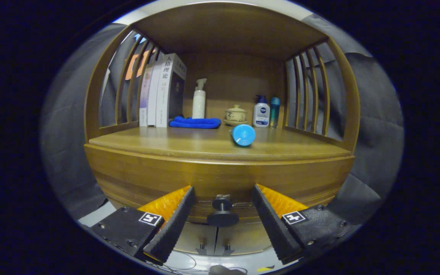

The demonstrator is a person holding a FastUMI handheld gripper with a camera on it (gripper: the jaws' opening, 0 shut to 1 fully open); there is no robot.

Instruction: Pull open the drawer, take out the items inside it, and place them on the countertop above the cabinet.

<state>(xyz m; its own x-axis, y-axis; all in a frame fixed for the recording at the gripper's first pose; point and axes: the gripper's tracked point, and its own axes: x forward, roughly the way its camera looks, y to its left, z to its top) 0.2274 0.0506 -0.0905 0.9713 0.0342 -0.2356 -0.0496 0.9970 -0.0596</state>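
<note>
A wooden cabinet has a drawer front [159,179] below its countertop [189,143]. The drawer's dark round knob [222,214] sits between my two fingers, which stand apart on either side of it without touching. My gripper [223,189] is open and close to the drawer front. The drawer looks shut, and its inside is hidden. On the countertop, just beyond the fingers, a blue round-ended object [243,135] lies on its side.
At the back of the shelf stand books [164,91], a white spray bottle [199,99], a folded blue cloth [195,122], a small lidded pot [236,114], a lotion bottle [261,112] and a blue bottle [274,110]. Slatted wooden sides [311,91] flank the countertop. Lower cabinet doors [204,236] sit below the drawer.
</note>
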